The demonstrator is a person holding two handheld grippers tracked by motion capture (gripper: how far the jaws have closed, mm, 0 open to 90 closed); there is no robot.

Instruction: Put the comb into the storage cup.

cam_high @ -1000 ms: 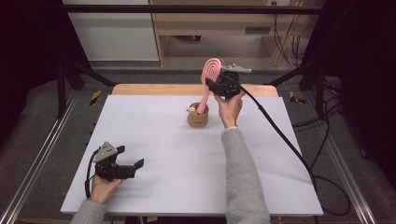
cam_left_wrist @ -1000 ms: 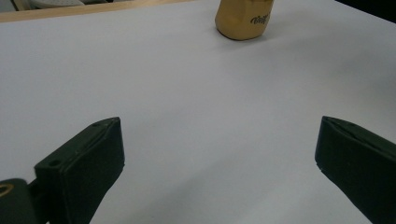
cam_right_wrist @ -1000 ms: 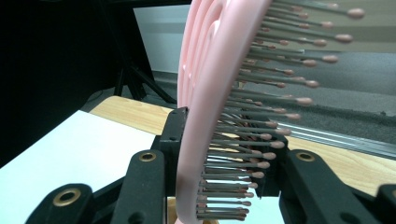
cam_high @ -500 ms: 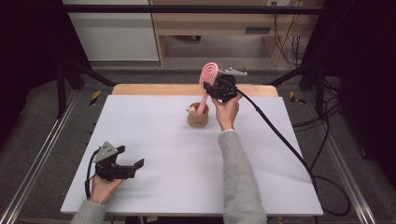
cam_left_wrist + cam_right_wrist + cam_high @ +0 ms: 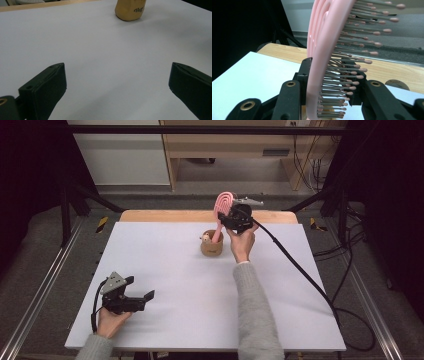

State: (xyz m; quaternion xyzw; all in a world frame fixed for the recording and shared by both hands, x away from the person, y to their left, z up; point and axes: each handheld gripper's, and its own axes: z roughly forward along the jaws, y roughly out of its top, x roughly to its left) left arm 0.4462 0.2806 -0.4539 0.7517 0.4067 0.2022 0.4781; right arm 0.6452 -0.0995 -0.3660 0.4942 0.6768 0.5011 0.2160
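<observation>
At the far middle of the table, the pink hairbrush (image 5: 222,212) stands nearly upright, its handle down inside the small tan cup (image 5: 212,245) and its bristled head up above the rim. Its long axis runs almost vertical, leaning a little toward the far edge, so any further move looks to me like one along that axis, straight down or straight up, rather than sideways.

The right gripper (image 5: 234,218) is clamped on the head of the brush; in the right gripper view the black jaws close on the pink back on one side and the bristles (image 5: 352,72) on the other (a tight grip, nothing slack).

The left gripper (image 5: 137,300) rests at the near left of the white table (image 5: 165,270), well apart from the cup, jaws spread wide and holding nothing. The right hand is plainly nearer.
</observation>
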